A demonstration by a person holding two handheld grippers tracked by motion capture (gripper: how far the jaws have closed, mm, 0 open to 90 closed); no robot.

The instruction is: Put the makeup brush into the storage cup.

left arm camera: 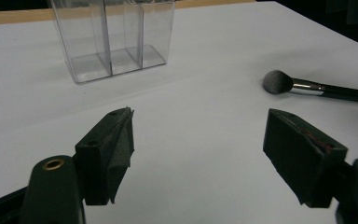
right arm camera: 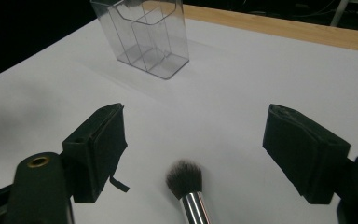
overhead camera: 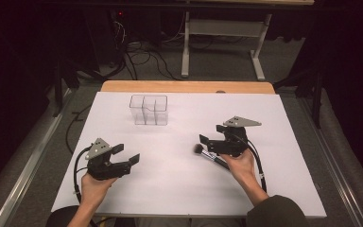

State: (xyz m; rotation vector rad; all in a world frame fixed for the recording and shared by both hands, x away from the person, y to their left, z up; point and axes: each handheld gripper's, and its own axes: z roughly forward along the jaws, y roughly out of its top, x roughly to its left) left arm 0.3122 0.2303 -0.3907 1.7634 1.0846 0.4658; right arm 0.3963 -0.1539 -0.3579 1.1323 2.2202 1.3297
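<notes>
Clear glossy plastic organizer [overhead camera: 149, 110], brush [right arm camera: 186, 186] – shiny metal ferrule, soft bristles

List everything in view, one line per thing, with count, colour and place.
Organiser: one, clear, three compartments, far left-centre of the table, empty.
Brush: one, dark bristles, silver collar, black handle, lying flat under the right gripper.
Table: one, white top, wooden far edge.
Left gripper: one, black, jaws open, above bare table.
Right gripper: one, black, jaws open either side of the brush head.
Hands: two, one holding each gripper.
</notes>
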